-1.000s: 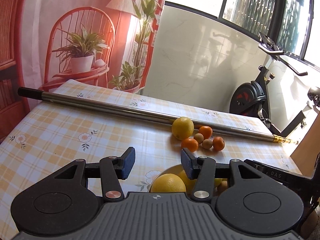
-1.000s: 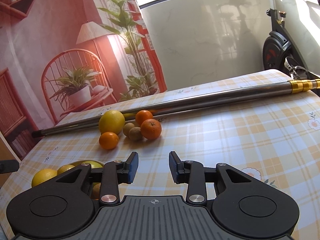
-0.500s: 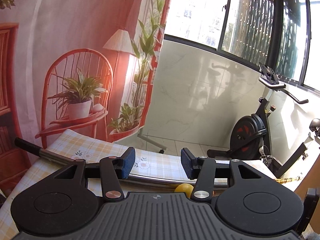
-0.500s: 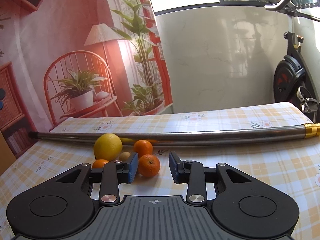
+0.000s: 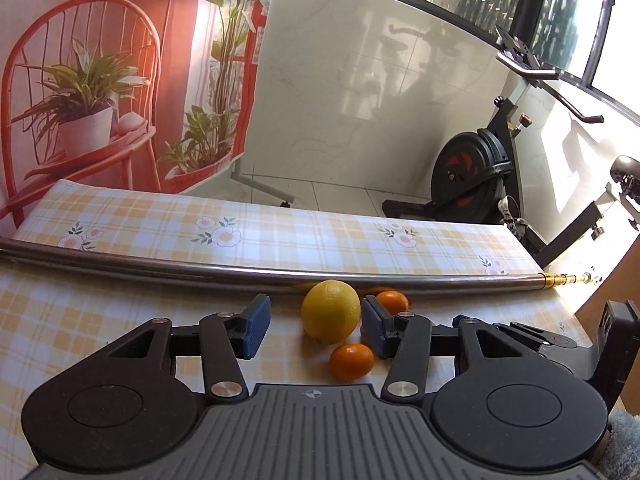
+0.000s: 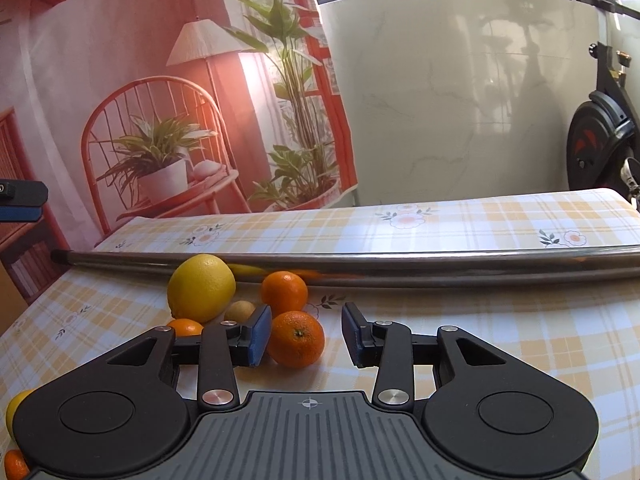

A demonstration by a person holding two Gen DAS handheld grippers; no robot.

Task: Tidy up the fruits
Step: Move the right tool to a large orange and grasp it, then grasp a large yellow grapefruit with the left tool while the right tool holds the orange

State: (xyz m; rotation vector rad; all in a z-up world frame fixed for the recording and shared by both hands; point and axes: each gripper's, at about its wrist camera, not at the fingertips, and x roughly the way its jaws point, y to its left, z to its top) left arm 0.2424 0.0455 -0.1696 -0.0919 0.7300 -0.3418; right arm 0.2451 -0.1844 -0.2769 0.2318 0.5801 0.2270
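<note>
A cluster of fruit lies on the checked tablecloth (image 5: pixel 120 320) beside a metal pole (image 5: pixel 280 272). My left gripper (image 5: pixel 316 332) is open, with the big lemon (image 5: pixel 330 312) just past its tips, close to the right pad. A tangerine (image 5: pixel 351 361) sits under the jaws and another orange (image 5: pixel 393 302) shows behind the right finger. My right gripper (image 6: pixel 306 336) is opening; an orange (image 6: pixel 296 338) lies between its fingers, against the left pad and free of the right one. The lemon (image 6: pixel 201 288), a kiwi (image 6: pixel 239 311), a second orange (image 6: pixel 285 293) and a tangerine (image 6: pixel 185 326) lie beyond.
The pole (image 6: pixel 400 266) runs across the table behind the fruit. More yellow fruit (image 6: pixel 16 404) and an orange (image 6: pixel 14 464) show at the lower left of the right wrist view. An exercise bike (image 5: pixel 472 176) stands past the table's far edge. The right gripper's body (image 5: pixel 580 352) is at right.
The left gripper left the yellow fruit, swung up, then came down with the lemon at its tips. The right gripper closed in on the cluster and its jaws widened around an orange.
</note>
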